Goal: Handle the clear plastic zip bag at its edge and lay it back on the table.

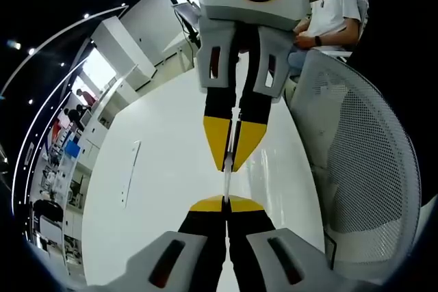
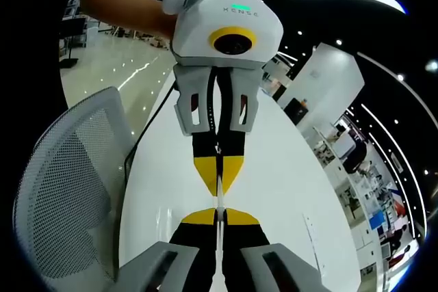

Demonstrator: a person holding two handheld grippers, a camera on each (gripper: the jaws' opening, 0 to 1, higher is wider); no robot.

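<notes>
left gripper view: left gripper (image 1: 226,203) at bottom centre, yellow tips clenched on edge of clear zip bag (image 1: 226,182). bag stretches as thin edge-on strip up frame centre to right gripper (image 1: 233,162), which points down from top, tips pinched on bag's far edge. white table (image 1: 164,189) behind. mesh chair (image 1: 363,169) at right. seated person (image 1: 332,15) upper right.

right gripper view: mirrored layout, right gripper (image 2: 219,217) bottom centre, left gripper (image 2: 219,186) above, bag (image 2: 219,200) held taut between them above table (image 2: 287,182). chair (image 2: 68,189) at left.

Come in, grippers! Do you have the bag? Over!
Left gripper, right gripper both shut on zip bag's edge. Bag stretched between, above white table. Mesh chair alongside.
</notes>
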